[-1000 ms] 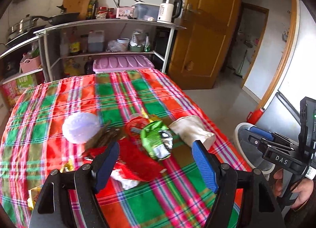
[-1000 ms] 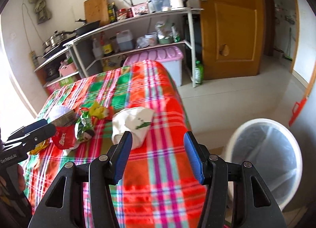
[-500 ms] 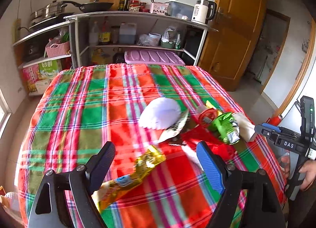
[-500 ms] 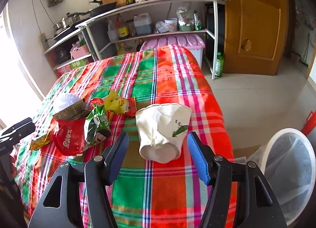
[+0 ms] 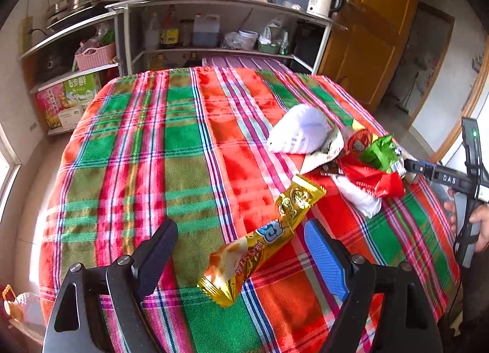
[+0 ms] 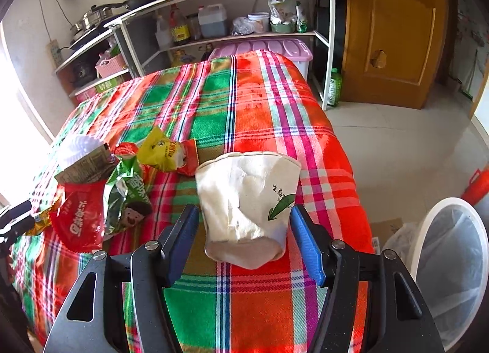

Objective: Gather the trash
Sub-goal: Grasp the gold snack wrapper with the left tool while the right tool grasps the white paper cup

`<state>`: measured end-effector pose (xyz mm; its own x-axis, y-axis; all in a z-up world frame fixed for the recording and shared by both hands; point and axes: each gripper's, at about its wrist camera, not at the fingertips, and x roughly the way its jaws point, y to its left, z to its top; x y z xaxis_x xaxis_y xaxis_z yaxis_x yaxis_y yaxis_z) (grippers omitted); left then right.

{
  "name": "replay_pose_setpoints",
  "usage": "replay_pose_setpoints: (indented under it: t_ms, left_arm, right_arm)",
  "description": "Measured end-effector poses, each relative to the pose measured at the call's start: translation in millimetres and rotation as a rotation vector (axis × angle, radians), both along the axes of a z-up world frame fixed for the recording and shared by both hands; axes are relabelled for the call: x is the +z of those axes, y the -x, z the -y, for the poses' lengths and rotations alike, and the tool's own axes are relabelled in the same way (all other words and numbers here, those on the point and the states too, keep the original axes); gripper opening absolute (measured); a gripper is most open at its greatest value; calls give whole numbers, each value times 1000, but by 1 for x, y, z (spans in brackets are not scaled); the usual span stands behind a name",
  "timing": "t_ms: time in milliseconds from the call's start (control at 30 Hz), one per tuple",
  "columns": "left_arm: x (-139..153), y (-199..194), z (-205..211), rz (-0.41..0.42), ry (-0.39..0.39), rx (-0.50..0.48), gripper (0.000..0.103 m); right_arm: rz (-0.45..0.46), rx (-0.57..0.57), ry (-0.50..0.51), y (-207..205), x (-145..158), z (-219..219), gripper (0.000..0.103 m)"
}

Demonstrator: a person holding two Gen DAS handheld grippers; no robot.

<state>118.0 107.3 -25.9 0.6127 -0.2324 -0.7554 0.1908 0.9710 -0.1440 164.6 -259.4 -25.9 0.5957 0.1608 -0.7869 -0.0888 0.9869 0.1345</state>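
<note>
A long gold snack wrapper (image 5: pixel 262 240) lies flat on the plaid tablecloth (image 5: pixel 137 139). My left gripper (image 5: pixel 240 227) hovers just over its near end, open, a finger on each side without touching. A crushed white paper cup (image 6: pixel 247 200) with a green leaf print lies on its side. My right gripper (image 6: pixel 244 209) is open around the cup's base, its blue pads close beside the cup. Between the two lies a heap of trash: a red bag (image 6: pixel 79 218), a green bag (image 6: pixel 125 191), a yellow wrapper (image 6: pixel 159 151) and a white paper liner (image 5: pixel 301 133).
A white bin with a clear liner (image 6: pixel 452 261) stands on the floor off the table's right edge. Kitchen shelves (image 5: pixel 214 8) with pots and bottles run behind the table. A wooden door (image 6: pixel 394 26) is at the back right. A hand (image 5: pixel 479 224) holds the right gripper.
The left gripper swung left from the wrapper heap to the gold wrapper and came lower. The right gripper closed in on the paper cup, which now sits between its fingers. Both jaws widened a little.
</note>
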Motion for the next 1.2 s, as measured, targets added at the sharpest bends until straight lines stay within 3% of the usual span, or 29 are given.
replay_pose_setpoints:
  t_ms: [167,367,567,967,1000,1200]
  left_arm:
    - [-7,-5,14,-12,-54,-21,85]
    - [-15,-9,20,-29,-65,-36,85]
    - [-17,-10,25,-32,-84,-54,62]
    - [-17,-7,36,-22,-106,-80,33]
    - [-16,-6,37,-19,-110,-75,24]
    - [-15,-5,34,-14,-107,-75,19]
  right_arm:
    - [-7,0,16,-4,-4,-3,63]
    - [-8,-5,23,-6,-6,-4,63]
    - [-5,-13,15,-5,-5,-4,63]
    - [3,-12,3,1,-6,-2,59]
    - [3,-11,2,0,-6,-1,59]
    - [6,-7,0,2,-5,-1,54]
